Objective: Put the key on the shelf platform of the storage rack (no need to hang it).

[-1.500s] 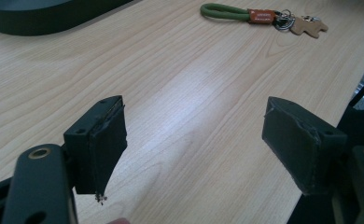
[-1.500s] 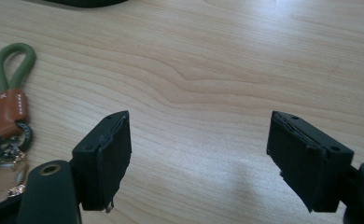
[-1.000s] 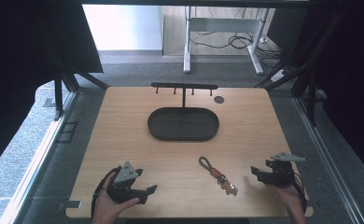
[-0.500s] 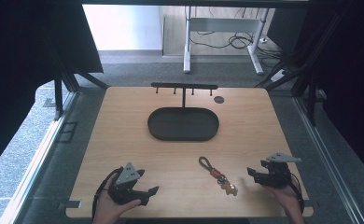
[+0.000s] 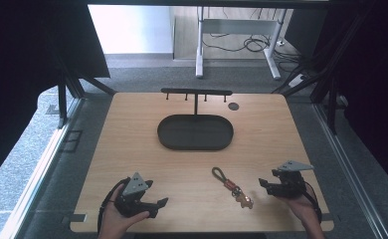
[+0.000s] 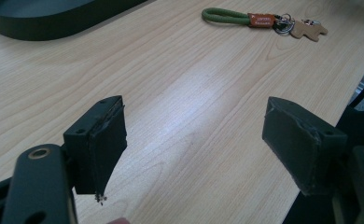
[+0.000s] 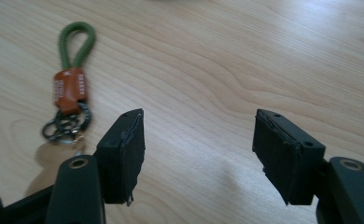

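While both hands sit down at the near edge of the wooden table, neither gripper has anything in it; the left gripper is low over the near-left part of the top, held in a hand, with its jaws spread wide and only bare wood between them in the left gripper view; ahead of it and off to its right lies the keychain, flat on the table, between the two grippers but closer to the right one; it's got a green cord loop, an orange tag, a bunch of metal rings and a small tan wooden charm at the near end; further out from both grippers, around the middle of the table, is a dark oval tray, and just behind that a black T-shaped rack with little pegs hanging off its bar, plus a small dark disc on the wood near the rack's right end; the right gripper is near the front right edge, also gaping wide and holding nothing, pointing left toward the keychain; in the right gripper view the keychain lies just outside its left jaw, not touching it.
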